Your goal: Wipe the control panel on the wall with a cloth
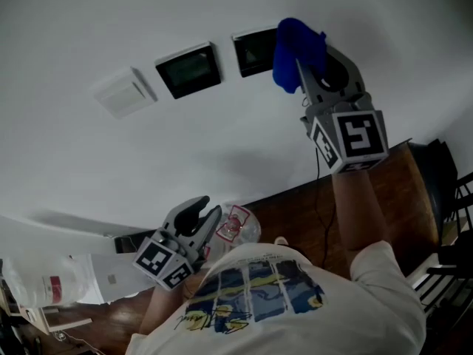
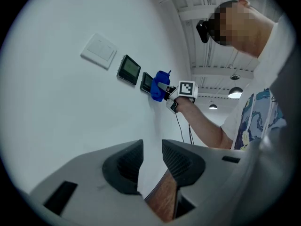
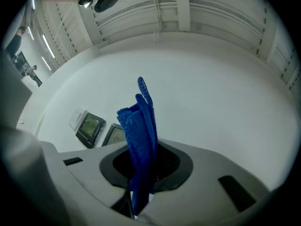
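Left gripper (image 2: 151, 161) hangs low by my body, jaws a little apart with nothing between them, idle. A clear plastic bag (image 1: 238, 225) sits just beside it and plays no part.

Right gripper (image 3: 146, 169) is up at the wall (image 1: 89, 28), clamped on a blue cloth (image 3: 141, 126). Only a narrow fold sits in the jaws and the rest stands out ahead. The bunched cloth covers the right edge of the nearer control panel (image 1: 253, 52). It looks pressed on, though I can't confirm contact.

Risks, my read:
- The thin fold could pull out of the jaws if I drag hard across the panel.
- The jaw tips sit close behind the cloth, so too steep an angle could put hard plastic on the screen.
- Pushing firmly may trigger the panel.
- A wide sweep left could reach the second panel (image 1: 190, 69), and beyond it the white switch (image 1: 124, 91) could get flipped.
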`<state>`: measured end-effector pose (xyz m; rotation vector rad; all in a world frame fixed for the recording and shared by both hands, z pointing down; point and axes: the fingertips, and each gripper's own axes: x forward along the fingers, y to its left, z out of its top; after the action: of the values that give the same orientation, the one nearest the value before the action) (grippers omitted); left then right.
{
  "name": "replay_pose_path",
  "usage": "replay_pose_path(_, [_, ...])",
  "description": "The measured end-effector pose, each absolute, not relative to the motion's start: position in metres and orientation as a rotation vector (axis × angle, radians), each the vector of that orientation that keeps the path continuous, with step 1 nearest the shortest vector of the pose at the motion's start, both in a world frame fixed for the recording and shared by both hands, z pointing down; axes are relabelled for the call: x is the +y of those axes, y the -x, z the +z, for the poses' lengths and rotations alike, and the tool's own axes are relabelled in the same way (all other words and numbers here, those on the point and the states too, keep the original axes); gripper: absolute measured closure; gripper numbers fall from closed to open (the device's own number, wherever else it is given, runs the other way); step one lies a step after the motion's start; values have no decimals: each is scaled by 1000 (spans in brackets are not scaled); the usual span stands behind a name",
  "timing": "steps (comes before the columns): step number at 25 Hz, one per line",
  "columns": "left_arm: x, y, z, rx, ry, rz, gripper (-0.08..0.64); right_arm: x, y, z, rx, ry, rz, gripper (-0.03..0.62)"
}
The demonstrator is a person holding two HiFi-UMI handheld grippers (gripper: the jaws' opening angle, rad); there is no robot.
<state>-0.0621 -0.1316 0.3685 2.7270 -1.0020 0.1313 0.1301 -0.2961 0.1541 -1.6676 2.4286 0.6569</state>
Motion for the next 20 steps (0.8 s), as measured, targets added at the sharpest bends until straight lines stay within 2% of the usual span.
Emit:
replay_pose_path(4, [-131,55,369,-1003,-2723,133,449,-315,-159,160,2412,1741,642,506])
replay_pose_path(9, [-128,58,370,-1015,-2721,124,449,-286,-146,150,2409,1683,688,506])
replay_pose_path(14, [-122,73,368,-1028,-2728,115,448,-237,-48,154,2566,1383,698,506])
replay_pose_path(20, [-101,94,374,-1058,-2703,124,448,-248,52,165,2681,1256,653,506])
